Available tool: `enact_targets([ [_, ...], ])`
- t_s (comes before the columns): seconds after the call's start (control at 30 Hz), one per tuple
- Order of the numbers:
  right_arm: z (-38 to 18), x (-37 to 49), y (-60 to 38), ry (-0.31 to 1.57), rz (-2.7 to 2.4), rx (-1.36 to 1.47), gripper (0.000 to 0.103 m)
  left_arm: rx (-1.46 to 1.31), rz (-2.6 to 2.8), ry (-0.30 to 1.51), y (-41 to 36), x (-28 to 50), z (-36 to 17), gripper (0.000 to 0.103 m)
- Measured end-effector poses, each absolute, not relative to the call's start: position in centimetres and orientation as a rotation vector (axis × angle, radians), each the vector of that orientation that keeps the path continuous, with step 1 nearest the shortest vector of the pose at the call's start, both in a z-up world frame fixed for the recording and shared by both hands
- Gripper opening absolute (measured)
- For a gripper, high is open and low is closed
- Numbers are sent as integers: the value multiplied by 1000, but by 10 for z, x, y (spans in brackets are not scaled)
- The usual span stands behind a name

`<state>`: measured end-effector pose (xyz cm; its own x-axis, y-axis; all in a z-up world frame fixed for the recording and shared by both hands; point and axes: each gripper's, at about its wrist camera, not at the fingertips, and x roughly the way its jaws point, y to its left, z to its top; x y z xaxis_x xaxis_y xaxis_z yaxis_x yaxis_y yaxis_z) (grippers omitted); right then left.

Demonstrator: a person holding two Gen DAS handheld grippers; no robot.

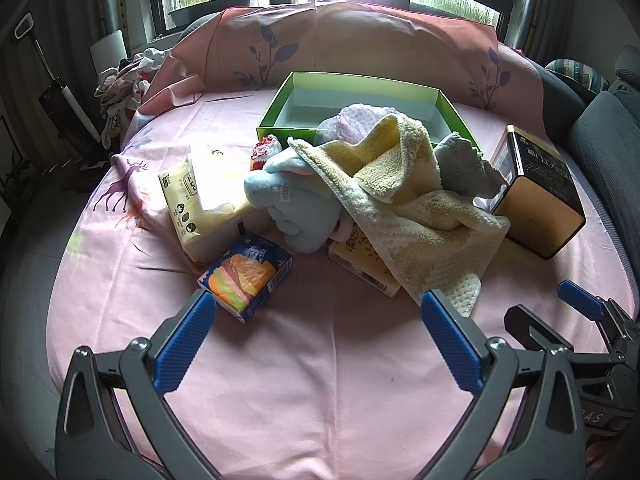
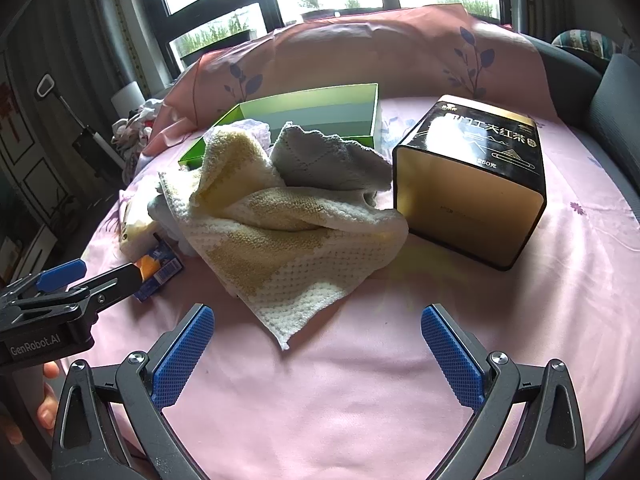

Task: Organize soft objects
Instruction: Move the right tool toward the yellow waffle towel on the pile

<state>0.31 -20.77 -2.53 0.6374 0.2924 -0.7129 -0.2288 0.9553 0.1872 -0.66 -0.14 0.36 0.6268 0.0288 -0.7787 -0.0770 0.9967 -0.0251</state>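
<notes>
A crumpled yellow and white towel (image 1: 404, 200) (image 2: 280, 236) lies on the pink bed, draped over a pale blue plush toy (image 1: 296, 208). A grey cloth (image 1: 464, 164) (image 2: 324, 160) and a lilac cloth (image 1: 360, 120) rest behind it, against an open green box (image 1: 280, 100) (image 2: 304, 116). My left gripper (image 1: 320, 340) hangs open above bare sheet, short of the towel's corner. My right gripper (image 2: 316, 348) is open too, its fingers either side of the towel's near corner without touching it.
A black and gold tea tin (image 1: 536, 196) (image 2: 472, 184) lies to the right of the towel. Tissue packs (image 1: 200, 200), a small burger-print box (image 1: 246, 276) and a yellow box (image 1: 360, 264) sit left and under the pile. A pink pillow (image 1: 360, 48) and windows are behind.
</notes>
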Motion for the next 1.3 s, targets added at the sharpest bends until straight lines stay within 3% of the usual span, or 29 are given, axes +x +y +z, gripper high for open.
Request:
enact_targets([
  [1.3,-23,6,-205,825,283,62,103,-137,-45,867,3,2,4,102],
])
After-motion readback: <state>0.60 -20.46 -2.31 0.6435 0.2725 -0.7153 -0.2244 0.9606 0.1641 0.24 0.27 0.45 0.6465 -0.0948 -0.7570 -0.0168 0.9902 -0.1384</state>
